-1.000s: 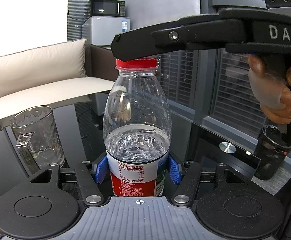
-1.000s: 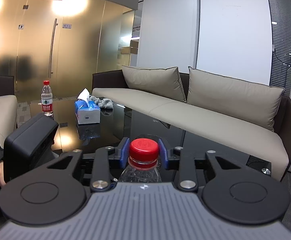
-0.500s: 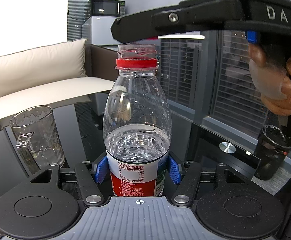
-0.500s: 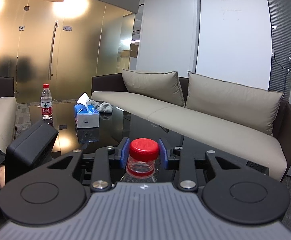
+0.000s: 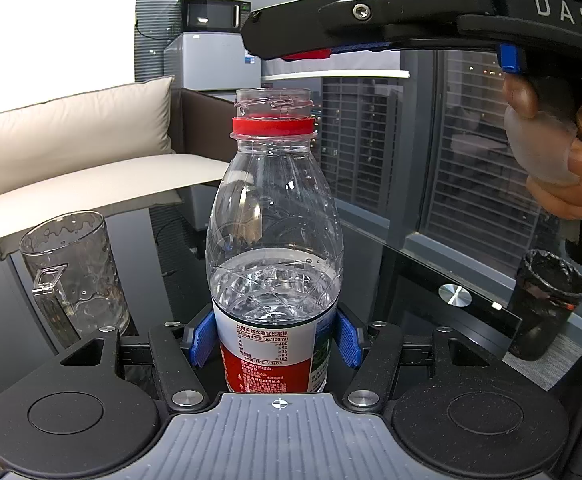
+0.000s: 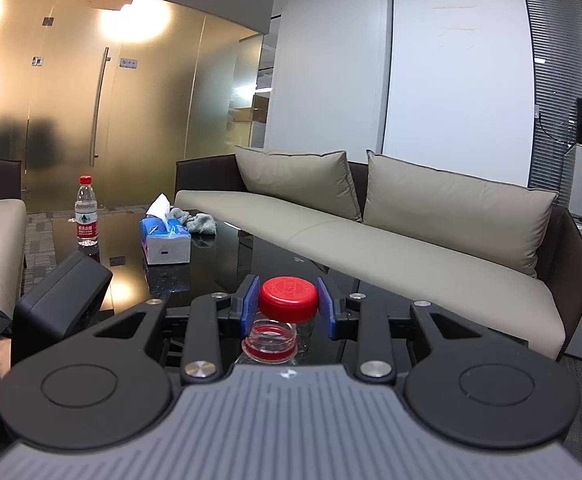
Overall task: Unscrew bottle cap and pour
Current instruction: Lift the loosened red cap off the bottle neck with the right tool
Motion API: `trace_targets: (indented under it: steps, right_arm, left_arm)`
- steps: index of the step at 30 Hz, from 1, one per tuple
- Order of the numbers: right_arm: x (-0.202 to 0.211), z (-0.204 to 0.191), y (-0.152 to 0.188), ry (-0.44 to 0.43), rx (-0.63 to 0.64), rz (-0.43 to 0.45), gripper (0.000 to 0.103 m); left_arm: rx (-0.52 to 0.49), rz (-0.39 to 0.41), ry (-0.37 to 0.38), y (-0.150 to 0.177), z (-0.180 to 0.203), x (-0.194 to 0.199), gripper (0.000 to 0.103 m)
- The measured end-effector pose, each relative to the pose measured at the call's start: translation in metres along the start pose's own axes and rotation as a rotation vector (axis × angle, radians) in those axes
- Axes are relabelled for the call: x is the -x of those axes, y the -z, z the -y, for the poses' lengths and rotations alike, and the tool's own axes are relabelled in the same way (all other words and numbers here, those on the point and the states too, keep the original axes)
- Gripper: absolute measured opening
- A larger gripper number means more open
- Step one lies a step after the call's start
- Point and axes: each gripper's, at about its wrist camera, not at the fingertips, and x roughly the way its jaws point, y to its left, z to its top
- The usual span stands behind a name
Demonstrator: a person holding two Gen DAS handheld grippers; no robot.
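A clear water bottle [image 5: 273,248] with a red and white label stands upright on the dark glass table, about half full. My left gripper [image 5: 273,338] is shut on its lower body. Its neck [image 5: 273,103] is open, with only the red ring left on it. My right gripper [image 6: 288,307] is shut on the red cap [image 6: 288,295] and holds it above the open neck [image 6: 270,334]. In the left wrist view the right gripper [image 5: 303,50] hangs above the bottle with the cap [image 5: 307,55] between its pads. An empty glass mug [image 5: 75,272] stands to the left of the bottle.
A black cylinder [image 5: 543,304] stands at the table's right edge. A second water bottle [image 6: 87,212], a tissue box [image 6: 165,240] and a grey cloth [image 6: 199,220] sit at the far end of the table [image 6: 131,256]. Sofas border the table.
The cap was on the bottle a second ago. My right gripper has lifted it off and risen well above the neck. The left gripper and bottle have not moved.
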Motion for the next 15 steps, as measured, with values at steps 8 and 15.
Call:
trace_targets:
  steps: [8, 15]
  right_arm:
    - [0.005, 0.007, 0.001, 0.032, -0.005, 0.003, 0.034]
    - [0.008, 0.011, 0.002, 0.041, -0.009, -0.005, 0.034]
  left_arm:
    - [0.001, -0.001, 0.0, 0.0, 0.0, 0.0, 0.056]
    - [0.002, 0.0, 0.001, -0.001, -0.001, 0.001, 0.056]
